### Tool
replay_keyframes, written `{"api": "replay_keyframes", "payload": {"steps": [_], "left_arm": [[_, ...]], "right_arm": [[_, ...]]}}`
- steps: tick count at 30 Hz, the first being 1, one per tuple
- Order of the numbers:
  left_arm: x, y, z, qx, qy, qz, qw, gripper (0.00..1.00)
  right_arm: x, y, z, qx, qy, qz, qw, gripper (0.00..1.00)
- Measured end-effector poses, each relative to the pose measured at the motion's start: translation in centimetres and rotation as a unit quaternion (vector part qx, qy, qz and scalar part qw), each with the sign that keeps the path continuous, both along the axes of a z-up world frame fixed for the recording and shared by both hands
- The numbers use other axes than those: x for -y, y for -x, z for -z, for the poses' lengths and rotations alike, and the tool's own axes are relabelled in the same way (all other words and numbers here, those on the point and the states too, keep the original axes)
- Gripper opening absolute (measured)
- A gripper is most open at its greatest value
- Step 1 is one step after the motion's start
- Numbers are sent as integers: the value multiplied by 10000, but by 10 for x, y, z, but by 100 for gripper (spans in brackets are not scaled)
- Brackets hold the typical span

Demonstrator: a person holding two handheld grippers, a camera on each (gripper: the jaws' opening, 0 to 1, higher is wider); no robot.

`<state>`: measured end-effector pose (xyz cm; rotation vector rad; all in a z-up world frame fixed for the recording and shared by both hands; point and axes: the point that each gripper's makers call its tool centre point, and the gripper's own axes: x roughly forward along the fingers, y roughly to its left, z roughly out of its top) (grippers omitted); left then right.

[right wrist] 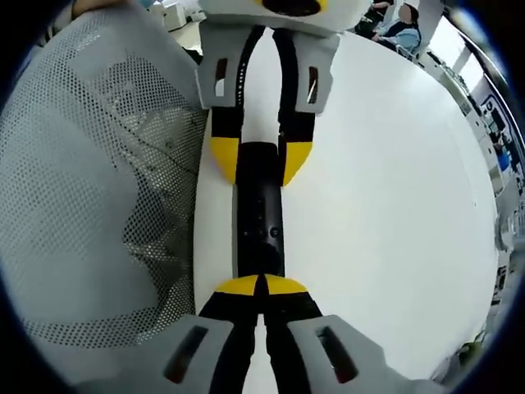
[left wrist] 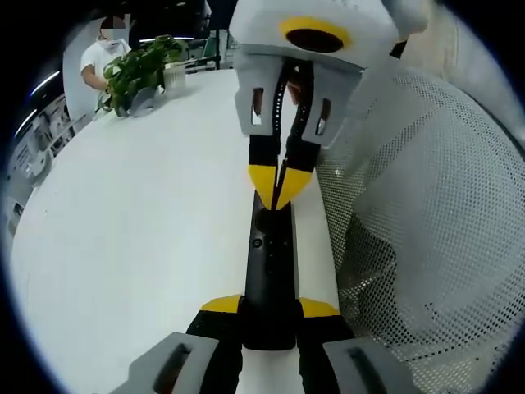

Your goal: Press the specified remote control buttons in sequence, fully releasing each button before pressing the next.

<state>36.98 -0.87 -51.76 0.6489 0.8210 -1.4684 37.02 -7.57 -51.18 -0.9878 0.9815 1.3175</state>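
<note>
The remote [left wrist: 271, 271] is a slim black bar, matte, with small round buttons down its face; no writing on it can be read. It lies on the white desk [left wrist: 131, 246] along the edge beside a white mesh sleeve [left wrist: 426, 230].

In the left gripper view, the left claw [left wrist: 271, 308] has its yellow-tipped jaws set apart on either side of the near end of the remote, clamping it between them. The right claw [left wrist: 280, 182] comes in from the top, its two yellow tips pinched together into a point that touches the remote's upper face near a round button.

In the right gripper view the same hold is seen from the other end: the right claw [right wrist: 261, 286] has its tips closed against each other, resting on the remote [right wrist: 260, 217], while the left claw [right wrist: 261, 160] straddles the far end. The mesh sleeve [right wrist: 90, 180] is coarse, perforated fabric.

A leafy green plant [left wrist: 139, 70] stands at the desk's far side.
</note>
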Motion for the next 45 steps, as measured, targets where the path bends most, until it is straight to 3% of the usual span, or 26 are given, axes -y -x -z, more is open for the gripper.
{"api": "replay_keyframes", "payload": {"steps": [6, 8, 14, 20, 32, 36, 45], "left_arm": [[0, 0, 0, 1, -13, 5, 10000, 24], [0, 0, 0, 2, -12, 6, 10000, 24], [0, 0, 0, 0, -10, 7, 10000, 24], [0, 0, 0, 1, -11, 6, 10000, 24], [0, 0, 0, -10, -4, 3, 10000, 24], [0, 0, 0, -7, -10, 10, 10000, 24], [0, 0, 0, -6, -11, 11, 10000, 24]], "right_arm": [[0, -1, 0, -25, 44, 45, 10000, 0], [0, -1, 0, -169, -145, 263, 9994, 0], [0, -2, -1, -126, -562, 411, 9975, 0], [-5, -2, -1, -199, -400, 326, 9985, 0], [-13, -1, 0, 44, -337, -135, 9993, 0], [-13, -2, 0, 73, -312, -133, 9994, 0], [-17, -3, -1, 33, -693, 168, 9974, 0]]}}
